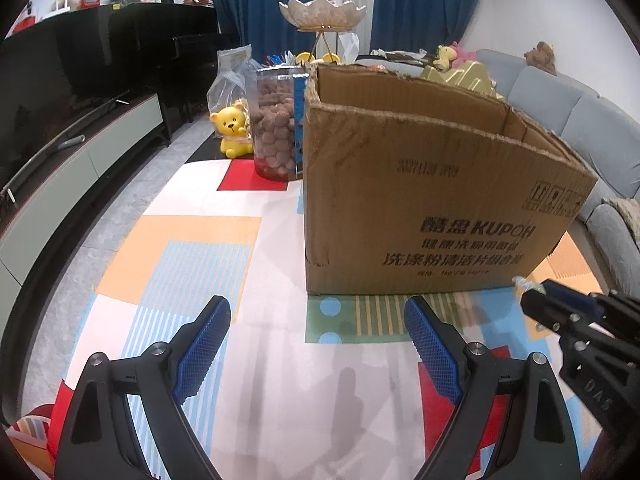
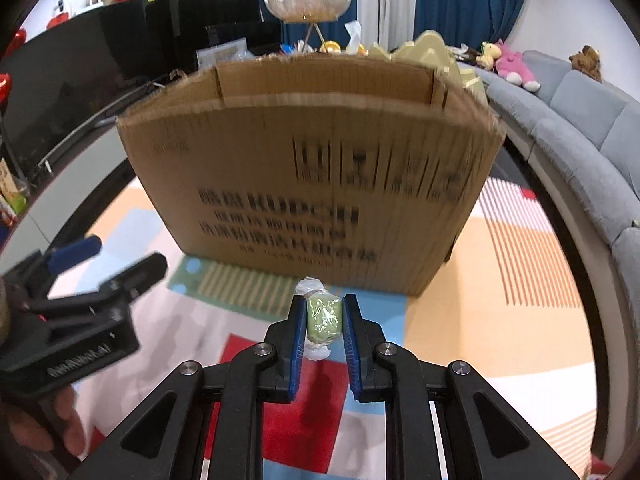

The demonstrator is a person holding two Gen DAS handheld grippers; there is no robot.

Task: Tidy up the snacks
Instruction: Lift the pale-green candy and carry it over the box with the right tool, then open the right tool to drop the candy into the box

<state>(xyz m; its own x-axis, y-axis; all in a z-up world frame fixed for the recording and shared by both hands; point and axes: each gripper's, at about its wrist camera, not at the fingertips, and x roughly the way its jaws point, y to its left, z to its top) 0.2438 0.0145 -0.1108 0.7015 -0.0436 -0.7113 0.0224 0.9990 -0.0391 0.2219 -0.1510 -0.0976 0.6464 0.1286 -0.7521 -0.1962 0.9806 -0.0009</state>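
My right gripper (image 2: 323,305) is shut on a small green candy (image 2: 323,318) in a clear twisted wrapper, held above the patterned tablecloth (image 2: 440,320). Just ahead of it stands an open brown cardboard box (image 2: 312,184) with dark printing. In the left wrist view the same box (image 1: 432,200) fills the upper right. My left gripper (image 1: 318,312) stands open over the tablecloth (image 1: 256,280) with nothing between its fingers. At that view's right edge the right gripper (image 1: 536,294) shows with a bit of clear wrapper at its tip. The left gripper (image 2: 120,256) appears at the left of the right wrist view.
A clear jar of brown round snacks (image 1: 276,128) and a yellow bear figure (image 1: 234,130) stand left of the box. A plastic bag (image 1: 230,76) and a tiered dish (image 1: 322,14) are behind. A grey sofa (image 2: 580,128) curves along the right; a dark cabinet (image 1: 80,60) runs along the left.
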